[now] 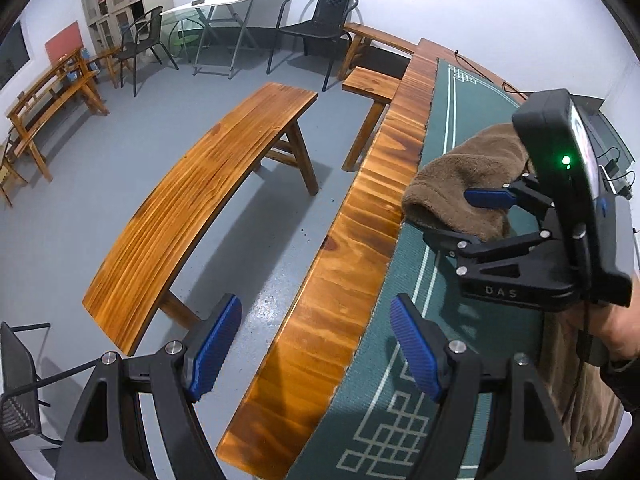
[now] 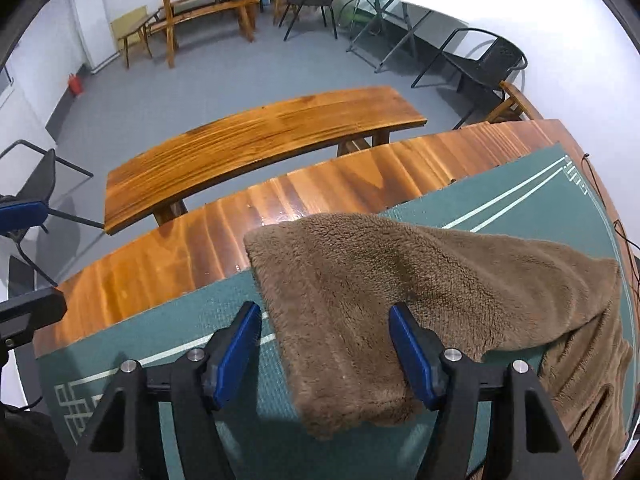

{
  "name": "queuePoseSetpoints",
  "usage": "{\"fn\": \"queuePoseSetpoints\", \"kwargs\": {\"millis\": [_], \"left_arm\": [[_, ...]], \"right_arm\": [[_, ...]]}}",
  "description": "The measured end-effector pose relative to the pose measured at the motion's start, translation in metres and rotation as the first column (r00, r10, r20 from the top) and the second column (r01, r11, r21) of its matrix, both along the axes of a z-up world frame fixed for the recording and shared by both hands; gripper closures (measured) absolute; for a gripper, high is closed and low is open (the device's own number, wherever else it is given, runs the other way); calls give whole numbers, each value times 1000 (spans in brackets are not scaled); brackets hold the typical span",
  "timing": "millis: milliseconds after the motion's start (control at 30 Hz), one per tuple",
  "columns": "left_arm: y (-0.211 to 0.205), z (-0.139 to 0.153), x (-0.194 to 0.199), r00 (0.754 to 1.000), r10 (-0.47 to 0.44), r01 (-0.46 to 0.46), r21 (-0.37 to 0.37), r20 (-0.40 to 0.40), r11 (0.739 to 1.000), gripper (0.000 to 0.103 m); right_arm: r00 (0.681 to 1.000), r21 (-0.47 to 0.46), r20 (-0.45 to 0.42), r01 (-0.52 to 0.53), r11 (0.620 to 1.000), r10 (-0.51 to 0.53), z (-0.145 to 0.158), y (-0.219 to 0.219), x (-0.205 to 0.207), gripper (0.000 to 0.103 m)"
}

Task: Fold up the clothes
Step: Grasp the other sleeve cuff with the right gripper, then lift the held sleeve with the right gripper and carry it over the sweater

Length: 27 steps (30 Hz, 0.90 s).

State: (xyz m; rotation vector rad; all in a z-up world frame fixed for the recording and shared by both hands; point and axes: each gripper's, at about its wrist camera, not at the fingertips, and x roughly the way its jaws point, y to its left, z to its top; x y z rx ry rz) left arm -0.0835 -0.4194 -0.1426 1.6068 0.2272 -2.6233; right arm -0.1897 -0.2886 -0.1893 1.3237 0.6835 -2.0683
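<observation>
A brown fleece garment [image 2: 400, 280] lies on the green mat [image 2: 160, 332], one folded end reaching over the mat's edge onto the wooden table [image 2: 192, 252]. My right gripper [image 2: 326, 354] is open, its blue pads wide apart on either side of the garment's near end. In the left wrist view the same right gripper [image 1: 448, 216] straddles the garment [image 1: 460, 168], held by a hand [image 1: 616, 332]. My left gripper [image 1: 316, 348] is open and holds nothing, over the table's edge left of the garment. One of its blue pads [image 2: 24, 210] shows at the far left.
A long wooden bench [image 1: 200, 200] stands parallel to the table across a strip of grey floor. Black metal chairs [image 1: 320, 20], a folding table [image 1: 224, 4] and further benches [image 2: 208, 4] stand farther back. Cables [image 2: 624, 232] run along the mat's far side.
</observation>
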Motion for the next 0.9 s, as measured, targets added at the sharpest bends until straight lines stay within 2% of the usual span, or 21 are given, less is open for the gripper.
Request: {"fn": "queuePoseSetpoints", "kwargs": {"millis": [133,167,333,533,733,900], "left_arm": [[2,-2,-7,1000,-10,10,8,6,1000,23],[2,-3,-9,1000,-12,12,10,7,1000,23],[12,0,-21,999,-39,39,22,-1,999,23],[31,4,-39,996,-93,93,30,-15,995,23],[56,15,-59,986,-157,159,39,-49,987,23],[76,27,-81,976,-199,206,66,-91,976,23]], "right_arm": [[999,-28,17,31,999,-31,4,3,-9,70],[999,-51,30,44,998,-43,8,5,-12,75],[997,-138,8,83,987,-83,39,16,-22,79],[980,-245,-105,136,960,-166,109,43,-51,79],[917,-414,-187,251,875,-352,201,102,-94,79],[855,-485,-258,288,825,-450,258,144,-95,79]]}}
